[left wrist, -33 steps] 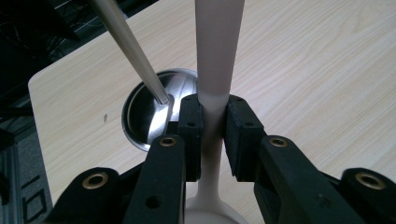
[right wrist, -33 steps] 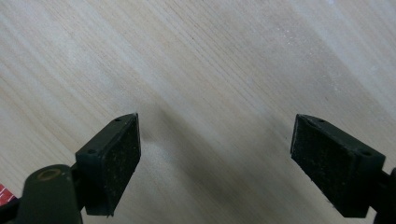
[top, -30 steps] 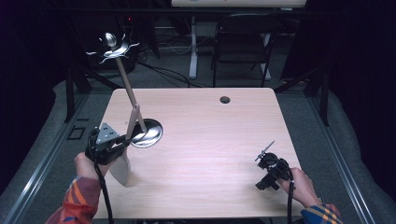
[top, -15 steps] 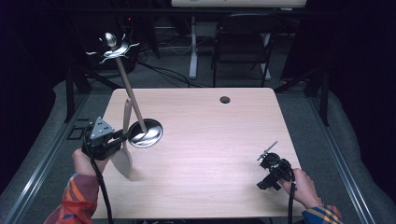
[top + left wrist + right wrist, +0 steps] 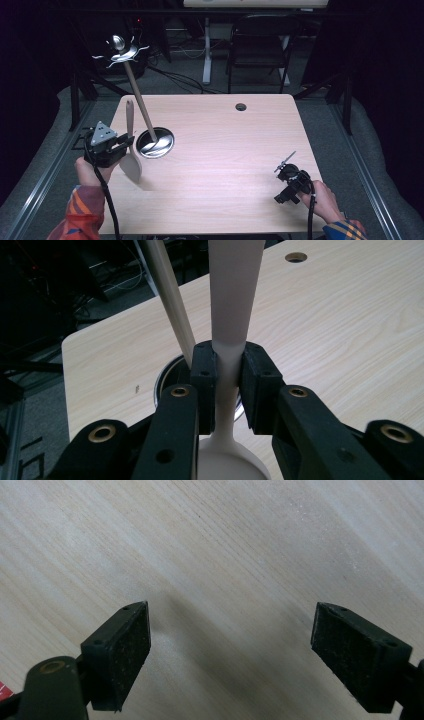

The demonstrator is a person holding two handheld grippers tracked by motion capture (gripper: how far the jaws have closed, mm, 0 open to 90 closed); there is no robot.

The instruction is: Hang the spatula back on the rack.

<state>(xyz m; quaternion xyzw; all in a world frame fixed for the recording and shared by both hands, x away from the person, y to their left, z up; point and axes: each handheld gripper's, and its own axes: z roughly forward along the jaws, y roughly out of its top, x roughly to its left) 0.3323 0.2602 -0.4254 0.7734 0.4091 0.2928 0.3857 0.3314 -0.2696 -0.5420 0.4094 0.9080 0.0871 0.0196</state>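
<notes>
Wooden spoon (image 5: pixel 231 315) pinched in left tool (image 5: pixel 229 385); right tool (image 5: pixel 230 655) probably empty.

table (image 5: pixel 215 150) | stand (image 5: pixel 155 142) at left, pole leaning back-left | spoon (image 5: pixel 131 150) just left of stand, in left gripper (image 5: pixel 117 150) at left edge | right gripper (image 5: pixel 287 172) front-right | hole (image 5: pixel 241 107) at back

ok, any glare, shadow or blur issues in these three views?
High view: dark surroundings, glare on the metal base. Left gripper view: spoon sharp at the jaws, overexposed higher up. Right gripper view: soft shadow on the table between the open jaws, jaws slightly blurred.
</notes>
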